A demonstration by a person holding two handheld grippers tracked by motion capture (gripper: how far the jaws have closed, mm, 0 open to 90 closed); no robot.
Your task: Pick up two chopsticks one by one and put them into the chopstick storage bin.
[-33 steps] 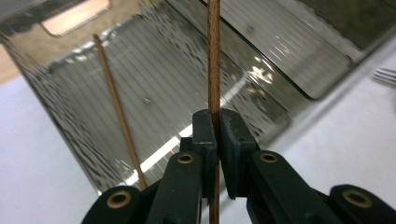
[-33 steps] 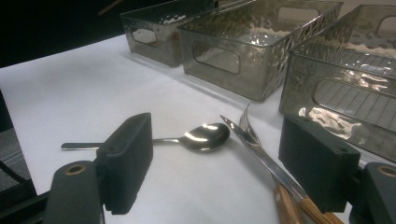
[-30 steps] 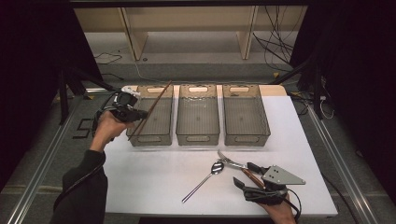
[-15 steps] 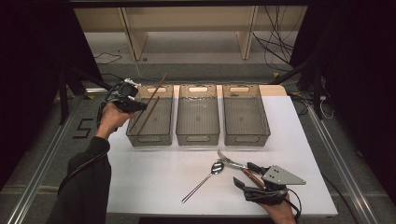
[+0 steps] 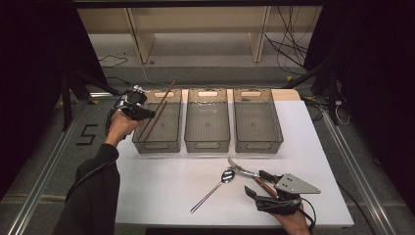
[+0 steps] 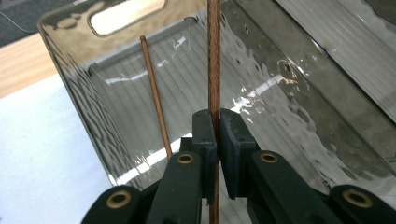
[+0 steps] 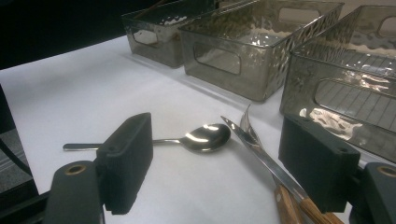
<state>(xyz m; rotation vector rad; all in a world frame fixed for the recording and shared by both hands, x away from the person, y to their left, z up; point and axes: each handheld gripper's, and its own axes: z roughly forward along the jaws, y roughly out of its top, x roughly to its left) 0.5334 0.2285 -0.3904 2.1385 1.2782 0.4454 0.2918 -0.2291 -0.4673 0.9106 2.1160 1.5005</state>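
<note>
On the white table [image 5: 161, 186] three smoky clear bins stand in a row at the far side: the left bin [image 5: 159, 122], the middle bin [image 5: 207, 120] and the right bin [image 5: 256, 120].

The left gripper [image 5: 139, 111] hangs over the left edge of the left bin, held in the person's left hand [image 5: 120, 126]. In the left gripper view its jaws are pressed together on a brown wooden chopstick [image 6: 214, 60], which passes straight up between them and runs on over the bin's ribbed floor. In the high view that chopstick [image 5: 164, 98] slants up and to the far right from the gripper, its tip above the bin's far rim. A second chopstick [image 6: 156, 102] lies inside the same bin, just left of the held one and apart from it, leaning along the bin's floor.

At the near right the right gripper [image 5: 266, 188] rests low at the table with its jaws spread wide and nothing between them. In the right gripper view a metal spoon [image 7: 196, 138] lies on the table ahead of the gap, bowl to the right, handle pointing left. Just right of the bowl lie a wooden-handled knife [image 7: 266, 161] and a fork [image 7: 247, 127], their blade and tines pointing to the far bins, the handles running under the right-hand jaw. From the high view the spoon [image 5: 215, 188] lies slantwise, left of the gripper
</note>
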